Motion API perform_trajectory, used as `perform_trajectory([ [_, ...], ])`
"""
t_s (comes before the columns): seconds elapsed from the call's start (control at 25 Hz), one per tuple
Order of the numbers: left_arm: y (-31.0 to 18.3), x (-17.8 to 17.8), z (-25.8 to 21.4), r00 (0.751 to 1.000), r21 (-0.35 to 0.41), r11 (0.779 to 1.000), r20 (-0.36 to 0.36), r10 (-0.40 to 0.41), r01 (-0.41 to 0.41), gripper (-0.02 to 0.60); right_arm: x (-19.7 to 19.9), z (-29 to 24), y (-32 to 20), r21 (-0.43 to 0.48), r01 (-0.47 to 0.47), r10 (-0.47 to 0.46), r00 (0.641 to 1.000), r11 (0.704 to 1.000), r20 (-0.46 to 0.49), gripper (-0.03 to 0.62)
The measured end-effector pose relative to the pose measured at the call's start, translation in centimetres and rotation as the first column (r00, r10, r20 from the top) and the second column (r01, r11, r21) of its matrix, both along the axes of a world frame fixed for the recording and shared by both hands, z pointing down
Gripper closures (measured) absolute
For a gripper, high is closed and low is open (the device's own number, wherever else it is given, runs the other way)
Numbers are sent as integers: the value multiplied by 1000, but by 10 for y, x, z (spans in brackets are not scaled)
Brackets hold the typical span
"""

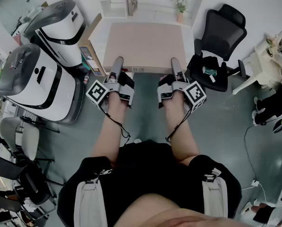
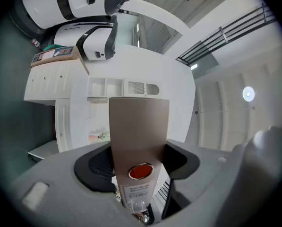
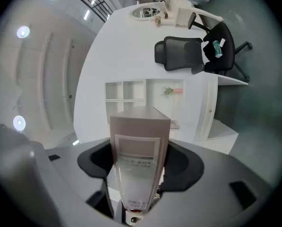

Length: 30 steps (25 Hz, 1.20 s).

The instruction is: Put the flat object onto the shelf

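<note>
A flat beige file box (image 1: pixel 145 46) is held level in the air in front of me, its near edge carrying a white label. My left gripper (image 1: pixel 116 68) is shut on the box's near left part, and my right gripper (image 1: pixel 175 68) is shut on its near right part. In the left gripper view the box (image 2: pixel 138 126) stands edge-on between the dark pads (image 2: pixel 94 167), with a red dot on it. In the right gripper view the box (image 3: pixel 140 141) fills the gap the same way. The white shelf (image 1: pixel 152 14) stands just beyond the box.
On the shelf are a small potted plant (image 1: pixel 180 6) and an upright book (image 1: pixel 132 3). Two white-and-grey machines (image 1: pixel 34 79) stand at the left beside an open carton (image 1: pixel 89 56). A black office chair (image 1: pixel 217 46) and a white chair (image 1: pixel 263 63) are at the right.
</note>
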<state>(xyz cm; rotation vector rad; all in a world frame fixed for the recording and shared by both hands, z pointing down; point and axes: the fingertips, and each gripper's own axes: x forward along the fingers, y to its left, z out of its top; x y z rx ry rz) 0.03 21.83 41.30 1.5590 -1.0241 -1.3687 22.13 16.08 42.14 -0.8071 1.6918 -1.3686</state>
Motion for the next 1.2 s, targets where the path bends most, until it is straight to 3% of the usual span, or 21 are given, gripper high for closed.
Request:
perform_trajectory([
  [0.64, -20, -10, 9, 1000, -21, 1000, 11, -1, 1, 288, -10, 10, -22, -4, -5, 6, 1000, 1000, 22, 314],
  [1.2, -47, -59, 12, 999, -7, 1000, 24, 30, -30, 291, -58, 12, -44, 28, -31, 31, 999, 999, 8, 315],
])
